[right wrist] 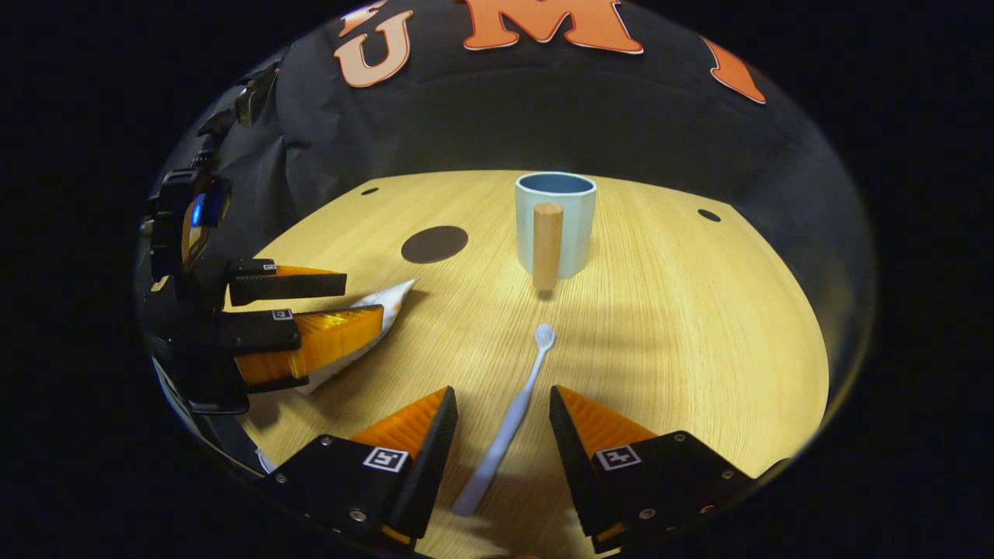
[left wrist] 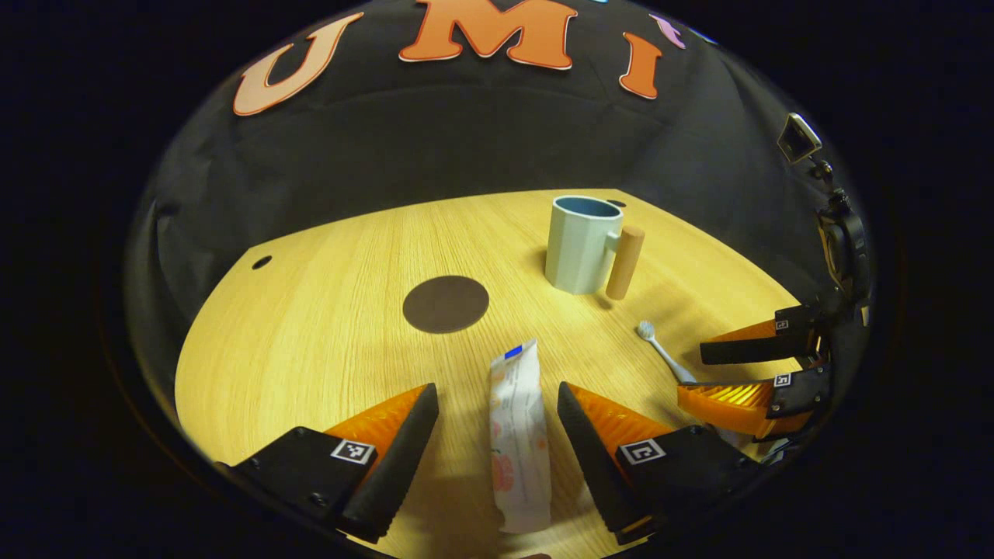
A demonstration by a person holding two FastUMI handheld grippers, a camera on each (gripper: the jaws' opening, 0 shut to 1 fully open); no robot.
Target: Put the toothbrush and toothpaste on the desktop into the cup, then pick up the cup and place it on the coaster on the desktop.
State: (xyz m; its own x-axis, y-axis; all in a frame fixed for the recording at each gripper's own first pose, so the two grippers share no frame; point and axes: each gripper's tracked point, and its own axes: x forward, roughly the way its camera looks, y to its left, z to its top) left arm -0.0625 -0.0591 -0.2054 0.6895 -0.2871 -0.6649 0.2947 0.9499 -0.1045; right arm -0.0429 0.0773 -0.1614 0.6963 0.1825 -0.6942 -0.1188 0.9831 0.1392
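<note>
A white toothpaste tube [left wrist: 519, 435] lies flat on the wooden desktop [left wrist: 311, 341] between the spread fingers of my left gripper [left wrist: 497, 400], which is open and apart from it. A pale toothbrush [right wrist: 505, 423] lies between the open fingers of my right gripper [right wrist: 503, 404], head pointing toward the cup. The light blue cup [right wrist: 556, 223] with a wooden handle [right wrist: 547, 244] stands upright farther back. A dark round coaster [left wrist: 446, 303] lies left of the cup [left wrist: 581, 243]. The right gripper [left wrist: 710, 371] shows at the right of the left gripper view, over the toothbrush [left wrist: 662, 349].
The desktop's far edge meets the black cloth wall. Small holes [right wrist: 708, 215] sit near the desktop's back corners. My left gripper [right wrist: 342, 307] reaches in from the left of the right gripper view, over the toothpaste [right wrist: 373, 318].
</note>
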